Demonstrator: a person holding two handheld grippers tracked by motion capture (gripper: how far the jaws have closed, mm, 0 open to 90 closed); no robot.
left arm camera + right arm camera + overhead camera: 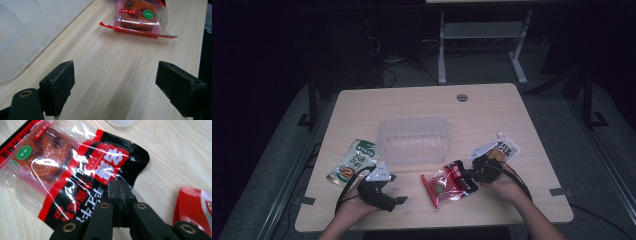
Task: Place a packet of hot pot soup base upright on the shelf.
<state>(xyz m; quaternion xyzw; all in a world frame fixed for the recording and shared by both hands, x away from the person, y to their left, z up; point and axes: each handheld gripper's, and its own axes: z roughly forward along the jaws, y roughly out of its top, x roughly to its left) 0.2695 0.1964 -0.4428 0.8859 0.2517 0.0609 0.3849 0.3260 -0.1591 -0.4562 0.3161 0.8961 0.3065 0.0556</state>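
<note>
A red and black snack packet [446, 184] with a clear window lies on the table's front middle. My right gripper [469, 176] is at its right end. In the right gripper view the jaws of my right gripper [119, 188] are pressed together on the black end of the packet [75, 170]. My left gripper [396, 188] rests at the front left, pointing right toward the packet. In the left gripper view my left gripper [117, 77] stands open over bare wood, with the red packet [138, 17] farther ahead.
A clear plastic container [414, 140] stands in the middle of the table [492, 107]. A green snack pouch [354, 161] lies left of it. An orange and white pouch [506, 150] lies behind my right hand, and a red pouch edge [196, 206] shows beside the right jaws.
</note>
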